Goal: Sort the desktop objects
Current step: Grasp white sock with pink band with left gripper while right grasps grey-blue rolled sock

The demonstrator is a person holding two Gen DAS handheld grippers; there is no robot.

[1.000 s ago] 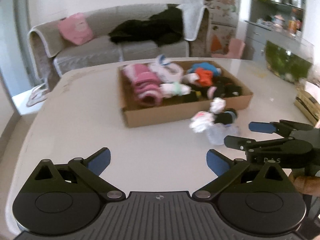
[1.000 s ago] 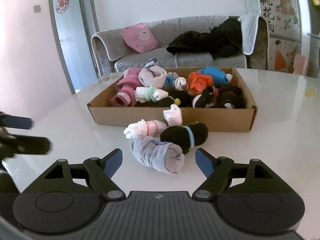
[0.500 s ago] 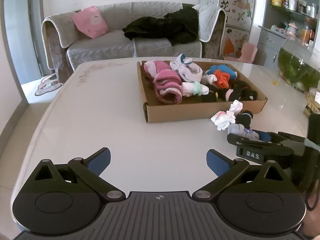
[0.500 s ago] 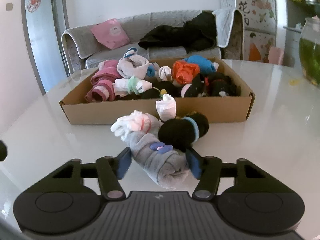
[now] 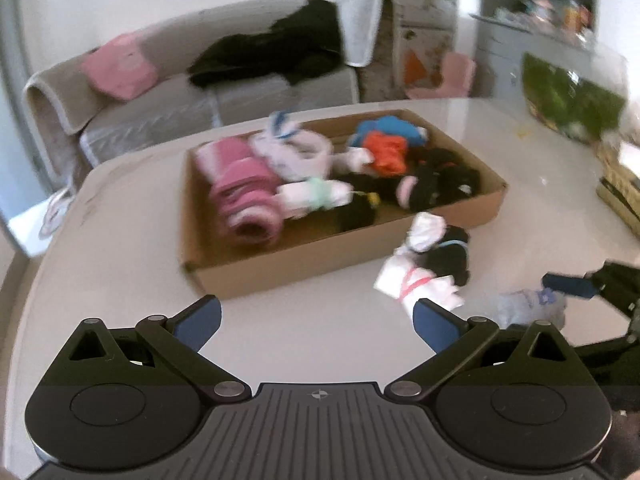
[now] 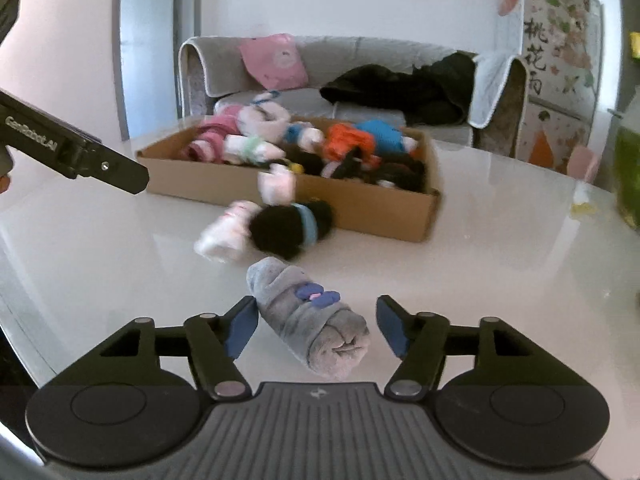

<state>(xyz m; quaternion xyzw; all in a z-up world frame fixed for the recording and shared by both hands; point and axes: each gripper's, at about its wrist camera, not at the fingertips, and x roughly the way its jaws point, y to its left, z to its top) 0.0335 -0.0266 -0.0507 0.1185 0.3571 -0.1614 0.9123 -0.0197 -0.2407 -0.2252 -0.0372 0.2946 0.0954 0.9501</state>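
A grey rolled sock bundle (image 6: 310, 318) with a purple bow lies on the white table between the fingers of my right gripper (image 6: 316, 326). The jaws stand open and the left pad is close to the roll. The bundle also shows in the left wrist view (image 5: 528, 306). A black bundle with a blue band (image 6: 290, 224) and a white-pink bundle (image 6: 224, 232) lie in front of a cardboard box (image 6: 360, 204) full of rolled socks. My left gripper (image 5: 316, 320) is open and empty above the bare table, before the box (image 5: 280, 268).
A grey sofa (image 6: 360, 64) with a pink cushion and black clothes stands behind the table. A green fish tank (image 5: 572, 100) and a small basket (image 5: 620, 196) sit at the table's right side. The left gripper's body (image 6: 72, 148) shows at left in the right wrist view.
My right gripper was closed around the grey bundle half a second ago; now its jaws stand wider apart and the bundle lies on the table. Both views have shifted; the left one is blurred.
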